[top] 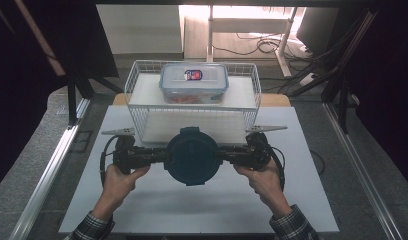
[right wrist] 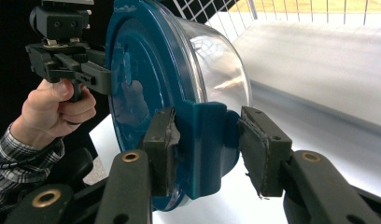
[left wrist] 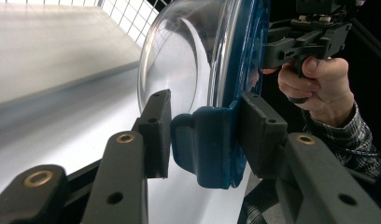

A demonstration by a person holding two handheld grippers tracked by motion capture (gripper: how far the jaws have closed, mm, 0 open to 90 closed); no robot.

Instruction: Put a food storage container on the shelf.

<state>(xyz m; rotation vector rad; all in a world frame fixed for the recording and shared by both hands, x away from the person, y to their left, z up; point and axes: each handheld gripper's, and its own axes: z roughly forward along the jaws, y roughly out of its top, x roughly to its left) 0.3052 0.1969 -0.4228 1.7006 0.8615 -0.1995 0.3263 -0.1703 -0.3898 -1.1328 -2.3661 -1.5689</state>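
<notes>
A round container (top: 192, 156) with a dark blue lid (right wrist: 137, 79) and a clear bowl (left wrist: 179, 60) is held between both grippers, in front of the wire basket and above the white tabletop. My left gripper (top: 168, 156) is shut on the blue side clasp (left wrist: 205, 140) at the container's left. On the opposite side, my right gripper (top: 219, 154) is shut on the other clasp (right wrist: 205, 140). Each clasp sits squeezed between that gripper's two black pads. The container is level, lid upward, and the bowl looks empty.
A white wire basket (top: 137, 75) stands at the back of the white table board (top: 192, 210), with a rectangular lidded container (top: 193, 82) on its raised shelf. Metal rails (top: 52, 165) run along both sides. Cables (top: 262, 47) lie on the floor behind.
</notes>
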